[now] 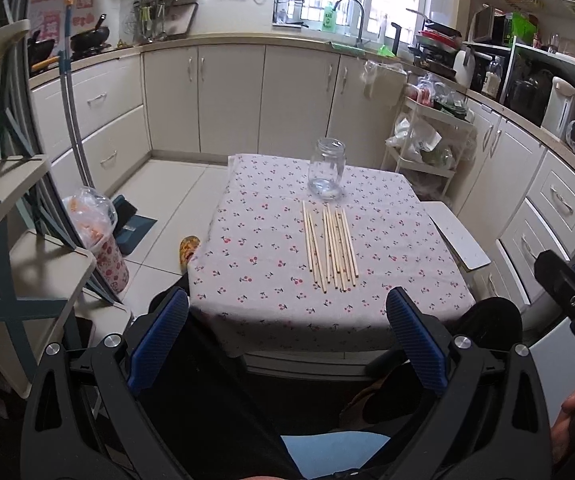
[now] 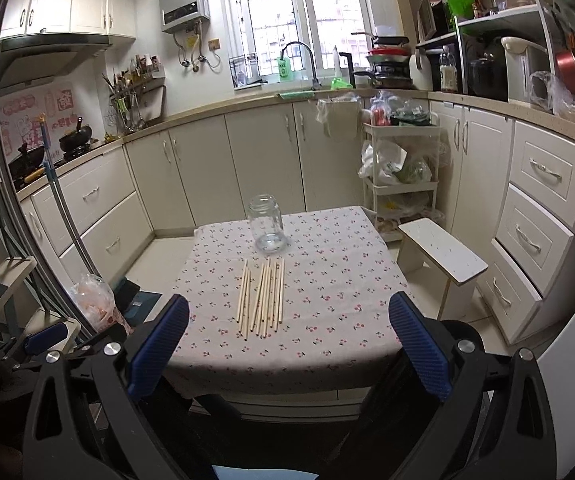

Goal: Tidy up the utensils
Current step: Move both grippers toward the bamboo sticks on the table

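Several wooden chopsticks point(image 1: 330, 245) point(image 2: 262, 299) lie side by side on a small table with a cherry-print cloth point(image 1: 263, 248) point(image 2: 327, 280). Behind them an empty clear glass jar point(image 1: 326, 169) point(image 2: 266, 223) stands upright. My left gripper point(image 1: 287, 316) is open, held back from the table's near edge with nothing between its blue pads. My right gripper point(image 2: 289, 318) is open too, likewise short of the table and empty. The right gripper also shows at the right edge of the left wrist view point(image 1: 571, 300).
A white step stool point(image 2: 443, 258) stands right of the table, with a white trolley point(image 2: 401, 176) of bags behind it. Cabinets and drawers line the back and right. A floral bin with a plastic bag point(image 1: 105, 248) and folding chairs sit to the left.
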Demonstrator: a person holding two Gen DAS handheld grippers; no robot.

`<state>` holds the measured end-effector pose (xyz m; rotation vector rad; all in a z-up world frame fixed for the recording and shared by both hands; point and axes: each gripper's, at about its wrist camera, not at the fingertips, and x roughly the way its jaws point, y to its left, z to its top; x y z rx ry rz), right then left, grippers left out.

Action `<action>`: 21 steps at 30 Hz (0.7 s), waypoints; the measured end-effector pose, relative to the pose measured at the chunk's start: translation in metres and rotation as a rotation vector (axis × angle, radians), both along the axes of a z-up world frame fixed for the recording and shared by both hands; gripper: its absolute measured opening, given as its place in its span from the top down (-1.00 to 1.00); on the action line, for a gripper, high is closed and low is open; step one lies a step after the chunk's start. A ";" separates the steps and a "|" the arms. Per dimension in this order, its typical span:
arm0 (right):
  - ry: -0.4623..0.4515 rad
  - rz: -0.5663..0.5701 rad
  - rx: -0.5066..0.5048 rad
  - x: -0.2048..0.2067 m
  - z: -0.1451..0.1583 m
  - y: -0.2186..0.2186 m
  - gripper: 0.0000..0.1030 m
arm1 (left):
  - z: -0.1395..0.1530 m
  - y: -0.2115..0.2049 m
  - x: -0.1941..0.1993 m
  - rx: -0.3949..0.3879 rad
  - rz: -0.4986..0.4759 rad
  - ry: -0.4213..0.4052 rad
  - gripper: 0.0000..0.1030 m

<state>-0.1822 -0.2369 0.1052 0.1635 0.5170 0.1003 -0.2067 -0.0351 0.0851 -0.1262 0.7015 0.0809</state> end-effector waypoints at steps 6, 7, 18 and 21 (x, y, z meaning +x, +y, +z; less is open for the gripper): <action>-0.029 0.003 -0.004 -0.009 0.005 0.002 -0.86 | 0.006 -0.007 -0.005 0.029 -0.018 -0.014 -0.85; -0.035 0.001 -0.003 -0.012 0.007 0.003 -0.86 | 0.008 -0.008 -0.007 0.035 -0.024 -0.020 -0.85; -0.068 0.002 0.001 -0.019 0.014 0.003 -0.86 | 0.022 -0.008 -0.016 0.049 -0.013 -0.081 -0.85; -0.073 0.003 0.001 -0.021 0.015 0.003 -0.86 | 0.024 -0.009 -0.017 0.051 -0.011 -0.086 -0.85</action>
